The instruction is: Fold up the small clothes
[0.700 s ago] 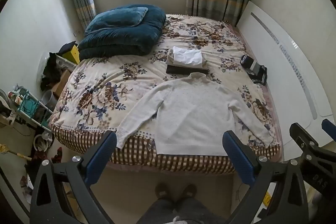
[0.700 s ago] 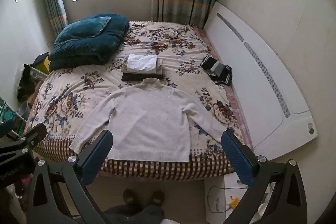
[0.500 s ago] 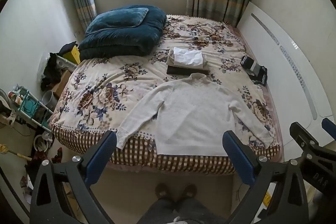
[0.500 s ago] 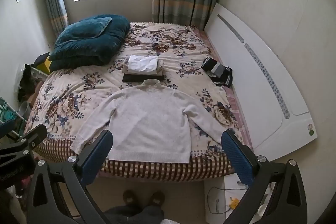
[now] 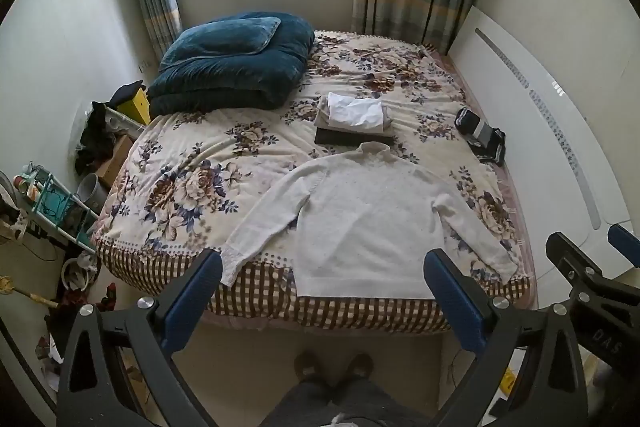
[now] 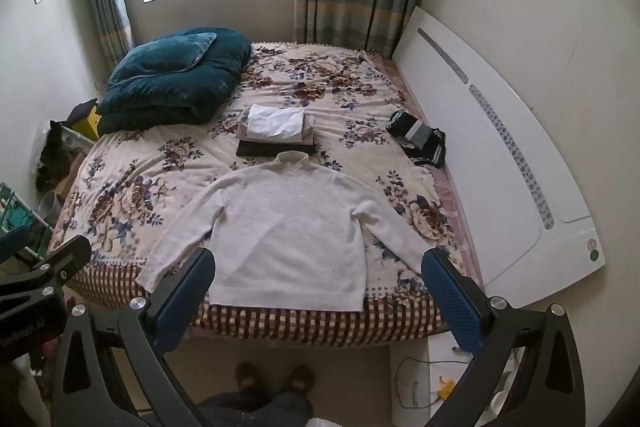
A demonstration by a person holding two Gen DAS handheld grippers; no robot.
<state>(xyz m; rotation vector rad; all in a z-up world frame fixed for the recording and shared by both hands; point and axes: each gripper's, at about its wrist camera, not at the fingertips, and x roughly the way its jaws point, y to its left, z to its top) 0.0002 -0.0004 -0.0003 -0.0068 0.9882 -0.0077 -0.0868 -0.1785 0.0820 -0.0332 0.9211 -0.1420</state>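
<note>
Little has changed over the last moment: the bed (image 5: 192,163) holds its place and the sweater (image 5: 368,223) lies flat, sleeves spread, ahead of and between both sets of jaws, so folding has not begun. Left gripper (image 5: 320,291) and right gripper (image 6: 316,287) hover wide open, empty. Beyond: quilt (image 5: 236,63), folded stack (image 5: 354,121).

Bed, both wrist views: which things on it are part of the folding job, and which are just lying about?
Job:
- white knitted long-sleeved sweater, spread flat at the near edge
- stack of folded clothes, white on top
- left gripper and right gripper, both open

Lying about:
- dark teal folded quilt with pillow
- black-and-grey striped bundle
</note>
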